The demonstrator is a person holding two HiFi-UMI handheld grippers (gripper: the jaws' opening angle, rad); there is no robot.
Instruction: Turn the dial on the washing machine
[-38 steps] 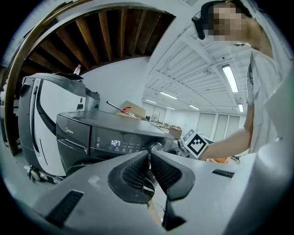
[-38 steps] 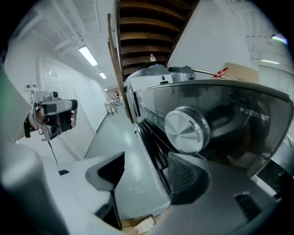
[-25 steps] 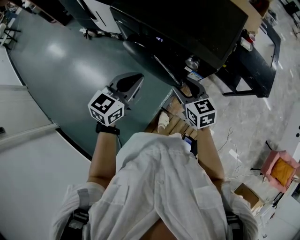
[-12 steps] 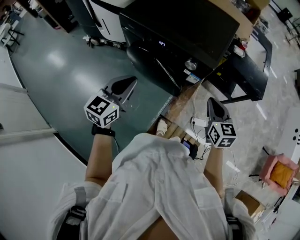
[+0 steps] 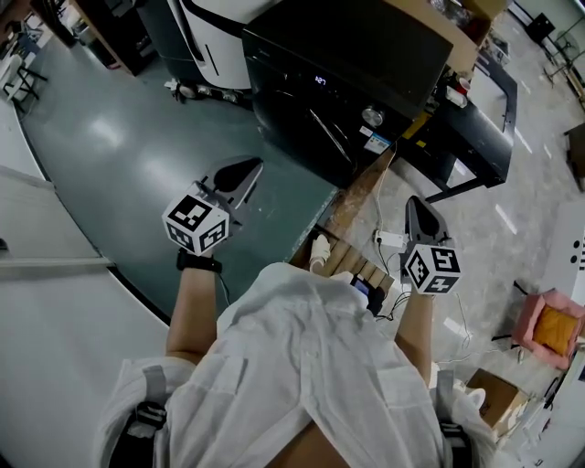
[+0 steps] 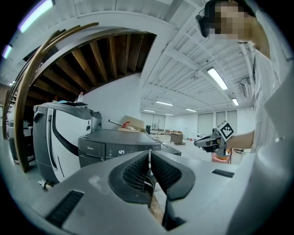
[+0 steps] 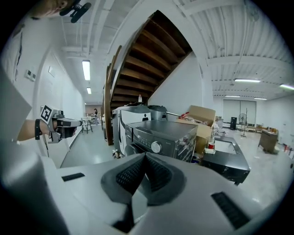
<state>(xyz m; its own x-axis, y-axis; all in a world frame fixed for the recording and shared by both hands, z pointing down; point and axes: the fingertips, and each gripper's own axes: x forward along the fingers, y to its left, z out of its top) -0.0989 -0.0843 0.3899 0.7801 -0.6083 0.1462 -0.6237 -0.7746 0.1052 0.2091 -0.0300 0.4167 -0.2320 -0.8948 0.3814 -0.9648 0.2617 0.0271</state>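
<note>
The dark washing machine [image 5: 366, 55] stands ahead of me, its display lit. Its silver dial [image 5: 372, 116] sits on the front panel; the right gripper view shows the dial [image 7: 156, 147] just above my jaws, still well away. My right gripper [image 5: 417, 209] hangs low at the right, shut and empty, clear of the machine. My left gripper [image 5: 239, 170] is held out at the left over the green floor, shut with nothing in it. The left gripper view shows the washing machine [image 6: 115, 147] beyond the closed jaws.
A white and black appliance [image 5: 206, 27] stands left of the washer. A black low table [image 5: 475, 128] and cardboard boxes [image 7: 200, 117] are to its right. Cables and a power strip [image 5: 388, 239] lie on the floor by a wooden pallet [image 5: 343, 247]. A curved staircase [image 7: 138, 59] rises behind.
The right gripper dropped down and to the right, away from the washer's front, a second ago and now holds there. The left gripper barely shifted. The view tilted slightly.
</note>
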